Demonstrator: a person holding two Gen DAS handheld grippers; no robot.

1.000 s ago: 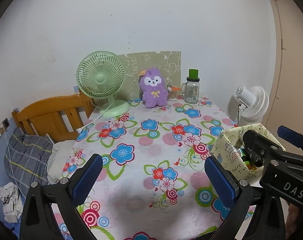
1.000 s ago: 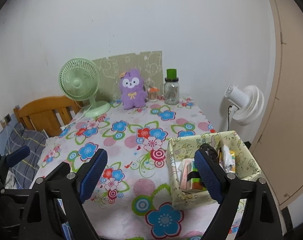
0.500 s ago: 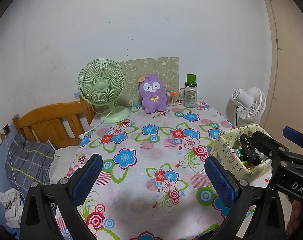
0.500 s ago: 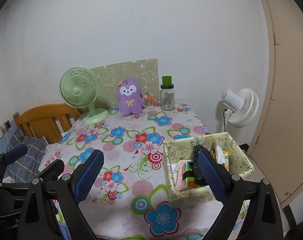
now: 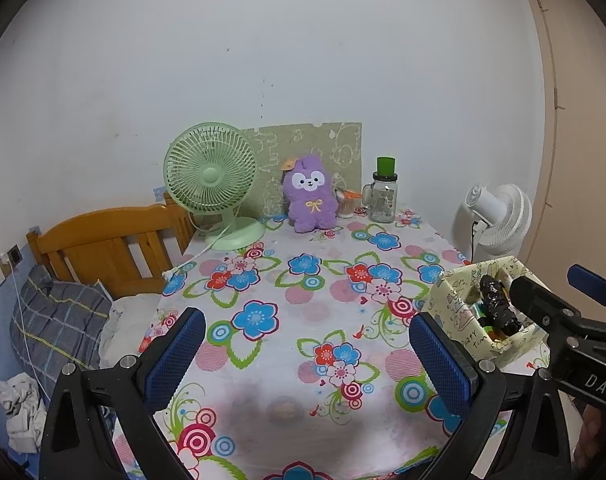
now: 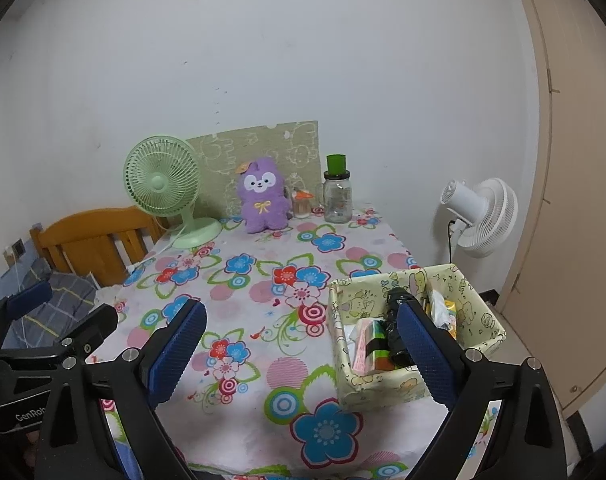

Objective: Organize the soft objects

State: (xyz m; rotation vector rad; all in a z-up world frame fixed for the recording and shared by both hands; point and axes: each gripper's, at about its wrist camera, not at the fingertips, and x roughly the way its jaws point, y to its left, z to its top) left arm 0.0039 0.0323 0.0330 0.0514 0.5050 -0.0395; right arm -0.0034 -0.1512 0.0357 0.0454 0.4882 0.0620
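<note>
A purple plush toy [image 5: 311,194] sits upright at the far edge of the floral table [image 5: 303,308], against a green board; it also shows in the right wrist view [image 6: 263,196]. A yellow patterned box [image 6: 415,384] with several items inside stands at the table's right front, also in the left wrist view [image 5: 459,316]. My left gripper [image 5: 303,356] is open and empty above the table's near edge. My right gripper [image 6: 303,352] is open and empty, its right finger in front of the box.
A green desk fan [image 5: 213,184] with a white cord stands far left. A glass jar with a green lid [image 5: 383,196] and a small cup [image 5: 346,204] stand right of the plush. A white floor fan [image 5: 499,216], a wooden headboard [image 5: 103,244] and bedding flank the table.
Both grippers have pulled back and risen slightly; the table and plush look farther away. Both stay open and empty.
</note>
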